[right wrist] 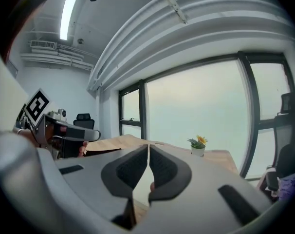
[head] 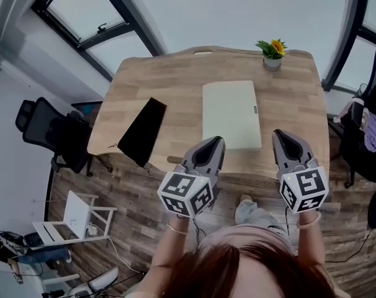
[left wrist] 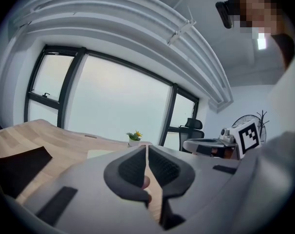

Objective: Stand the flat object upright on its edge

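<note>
While left tool (head: 217,141), right tool (head: 280,133) hover closed | pad (head: 231,113) by table (head: 175,79) edge

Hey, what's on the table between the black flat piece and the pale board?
Nothing. In the head view, only bare wood of the table separates the black flat piece from the pale board.

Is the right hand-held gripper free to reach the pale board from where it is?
Probably yes. The right hand-held gripper hovers by the near right corner of the board with nothing between them, though its jaws are shut and would need to open first.
</note>
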